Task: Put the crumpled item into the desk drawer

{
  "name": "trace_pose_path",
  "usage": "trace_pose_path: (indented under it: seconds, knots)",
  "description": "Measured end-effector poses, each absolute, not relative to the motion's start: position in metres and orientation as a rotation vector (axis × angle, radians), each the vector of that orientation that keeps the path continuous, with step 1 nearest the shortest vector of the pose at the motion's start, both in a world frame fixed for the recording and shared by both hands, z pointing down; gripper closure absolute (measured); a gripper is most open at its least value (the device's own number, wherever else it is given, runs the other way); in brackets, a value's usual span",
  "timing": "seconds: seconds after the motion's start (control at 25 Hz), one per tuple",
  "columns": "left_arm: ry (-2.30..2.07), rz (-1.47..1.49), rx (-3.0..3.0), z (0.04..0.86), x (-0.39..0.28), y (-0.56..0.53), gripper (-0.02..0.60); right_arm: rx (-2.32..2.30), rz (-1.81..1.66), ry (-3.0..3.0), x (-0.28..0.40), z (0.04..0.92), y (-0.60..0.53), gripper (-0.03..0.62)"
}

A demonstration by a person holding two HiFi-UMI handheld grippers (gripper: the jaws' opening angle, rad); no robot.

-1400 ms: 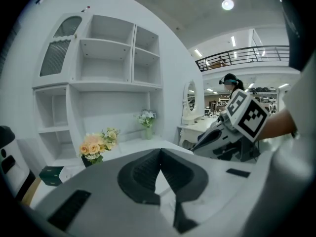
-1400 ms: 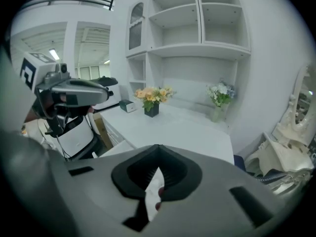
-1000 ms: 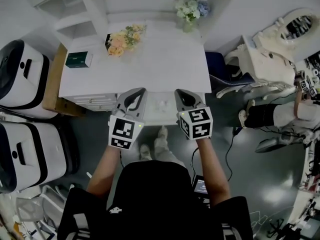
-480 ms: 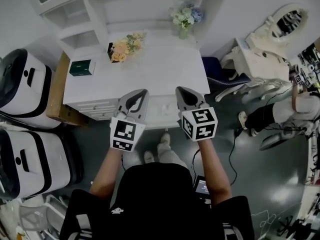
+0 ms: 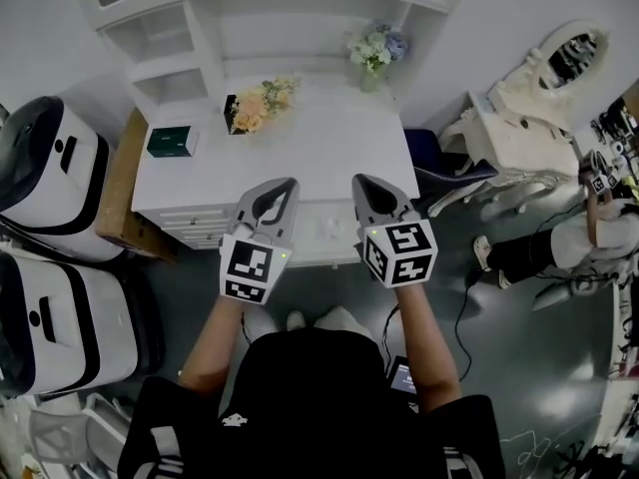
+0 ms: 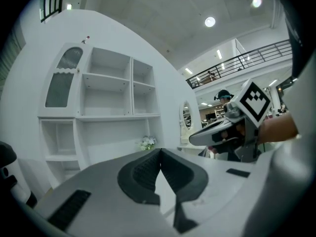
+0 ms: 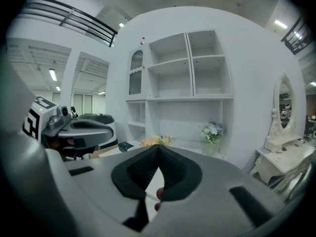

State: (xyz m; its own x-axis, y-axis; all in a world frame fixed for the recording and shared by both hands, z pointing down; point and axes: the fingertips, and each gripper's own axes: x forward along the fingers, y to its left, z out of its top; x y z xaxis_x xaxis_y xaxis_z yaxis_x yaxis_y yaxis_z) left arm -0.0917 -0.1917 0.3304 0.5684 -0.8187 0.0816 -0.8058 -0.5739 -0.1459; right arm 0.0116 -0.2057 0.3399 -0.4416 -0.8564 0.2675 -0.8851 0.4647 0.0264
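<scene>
In the head view a white desk (image 5: pixel 300 148) has its shallow middle drawer (image 5: pixel 344 252) seemingly pulled out toward me. A small pale lump, seemingly the crumpled item (image 5: pixel 324 230), lies in it, too small to make out. My left gripper (image 5: pixel 288 184) and right gripper (image 5: pixel 359 181) hover side by side over the drawer, pointing at the desk. In the left gripper view the left gripper (image 6: pixel 159 154) has its pads pressed together with nothing between them. The right gripper (image 7: pixel 159 149) is likewise shut and holds nothing.
On the desk are a peach flower bunch (image 5: pixel 258 105), a vase of flowers (image 5: pixel 376 48) and a green box (image 5: pixel 172 143). A white shelf unit (image 5: pixel 190 28) stands behind. Two white-and-black machines (image 5: pixel 45 168) are at the left, a mirrored vanity (image 5: pixel 539 88) at the right.
Both shut grippers have risen a little together above the desk's front. The head view now shows more of the shelf unit. Neither pair of jaws has changed.
</scene>
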Motion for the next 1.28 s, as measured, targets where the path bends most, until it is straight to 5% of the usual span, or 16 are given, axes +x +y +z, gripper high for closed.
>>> trace_pose_path:
  seconds: [1.28]
  knots:
    - [1.469, -0.168, -2.629, 0.291, -0.054, -0.127, 0.575, 1.473, 0.061, -2.591, 0.043, 0.281, -0.125, 0.597]
